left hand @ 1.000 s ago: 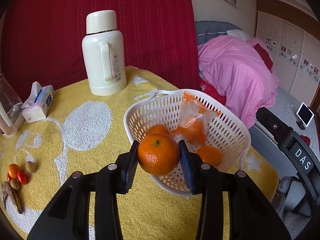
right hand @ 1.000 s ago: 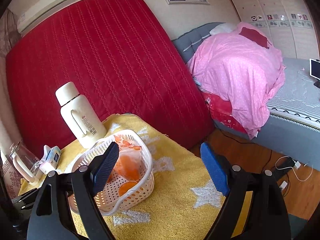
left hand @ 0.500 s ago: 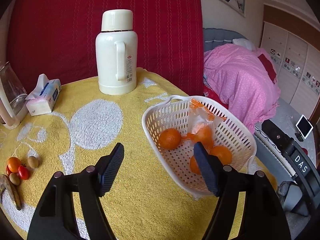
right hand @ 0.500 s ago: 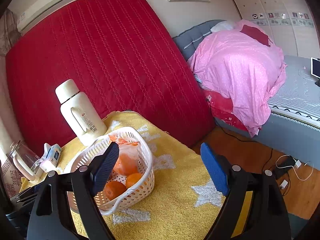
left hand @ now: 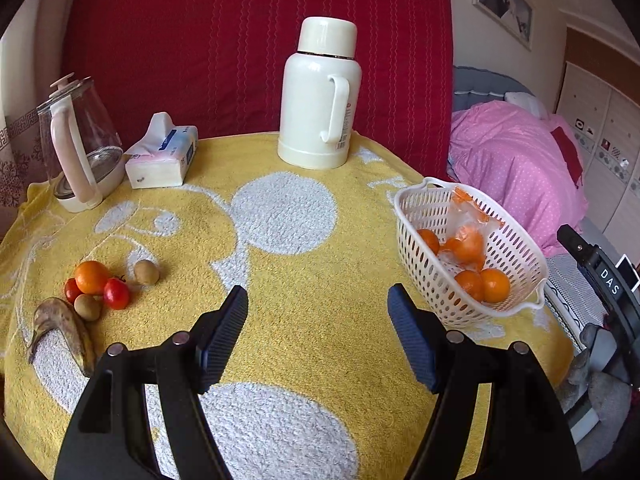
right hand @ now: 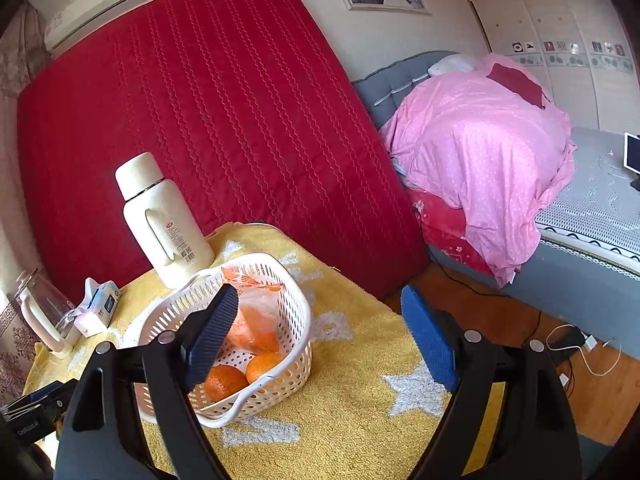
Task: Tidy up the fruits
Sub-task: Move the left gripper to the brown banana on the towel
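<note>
A white slotted basket point(left hand: 520, 240) stands at the table's right edge with several oranges point(left hand: 495, 285) and a plastic bag of oranges point(left hand: 468, 236) in it; it also shows in the right wrist view point(right hand: 298, 344). At the left lie an orange point(left hand: 91, 277), two small tomatoes point(left hand: 117, 293), two brown round fruits point(left hand: 145, 272) and a browned banana point(left hand: 66, 330). My left gripper point(left hand: 316, 334) is open and empty above the table's middle. My right gripper point(right hand: 320, 336) is open and empty, just right of the basket.
A white thermos point(left hand: 318, 94) stands at the back, a tissue pack point(left hand: 162, 156) and a glass kettle point(left hand: 80, 144) at the back left. A yellow towel point(left hand: 280, 248) covers the table. A red mattress point(right hand: 220, 120) leans behind; a bed with a pink quilt point(right hand: 480, 152) is right.
My left gripper let the orange go into the basket, opened, and swung back and to the left, bringing the loose fruits into view. The right gripper has hardly moved.
</note>
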Motion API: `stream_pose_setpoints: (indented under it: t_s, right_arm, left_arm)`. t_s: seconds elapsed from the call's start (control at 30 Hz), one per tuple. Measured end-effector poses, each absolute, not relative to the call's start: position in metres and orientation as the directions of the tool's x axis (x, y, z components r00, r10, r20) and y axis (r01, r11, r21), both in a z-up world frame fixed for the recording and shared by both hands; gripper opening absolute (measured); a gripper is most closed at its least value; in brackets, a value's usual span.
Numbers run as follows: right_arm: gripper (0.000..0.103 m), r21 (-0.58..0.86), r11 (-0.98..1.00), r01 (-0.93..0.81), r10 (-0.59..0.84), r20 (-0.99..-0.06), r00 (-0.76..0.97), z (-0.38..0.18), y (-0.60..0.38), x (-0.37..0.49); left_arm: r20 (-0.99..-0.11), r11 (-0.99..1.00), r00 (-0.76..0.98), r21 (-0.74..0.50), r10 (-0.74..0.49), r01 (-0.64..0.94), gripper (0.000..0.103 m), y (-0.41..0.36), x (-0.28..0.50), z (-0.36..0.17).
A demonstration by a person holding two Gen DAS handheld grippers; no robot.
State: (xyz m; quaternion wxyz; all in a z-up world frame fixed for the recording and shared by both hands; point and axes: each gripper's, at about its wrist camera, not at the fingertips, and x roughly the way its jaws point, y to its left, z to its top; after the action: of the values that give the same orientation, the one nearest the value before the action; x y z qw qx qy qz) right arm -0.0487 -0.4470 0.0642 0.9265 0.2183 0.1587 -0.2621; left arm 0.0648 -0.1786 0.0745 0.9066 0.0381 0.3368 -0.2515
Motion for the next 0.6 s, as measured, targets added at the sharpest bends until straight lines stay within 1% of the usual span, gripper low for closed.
stream_pose_setpoints:
  t_s: [0.17, 0.33, 0.4, 0.6]
  right_arm:
    - [0.085, 0.257, 0.781, 0.570, -0.461, -0.379, 0.802, 0.067, -0.435, -0.049]
    - [0.085, 0.163, 0.800, 0.578, -0.514, -0.313, 0.799, 0.072, -0.415, -0.052]
    - [0.091, 0.126, 0.808, 0.575, -0.521, -0.303, 0.798, 0.073, -0.408, -0.050]
    - [0.091, 0.073, 0.805, 0.589, -0.548, -0.290, 0.784, 0.074, -0.400, -0.047]
  left_arm:
    - [-0.622, 0.909, 0.687, -0.107, -0.376, 0.402, 0.072, -0.133, 0.063, 0.077]
    - [-0.620, 0.949, 0.725, -0.117, -0.300, 0.292, 0.074, -0.084, 0.068, 0.076]
    - [-0.622, 0.961, 0.735, -0.125, -0.269, 0.247, 0.074, -0.065, 0.072, 0.075]
    - [-0.621, 0.990, 0.771, -0.083, -0.140, 0.112, 0.075, -0.019, 0.078, 0.069]
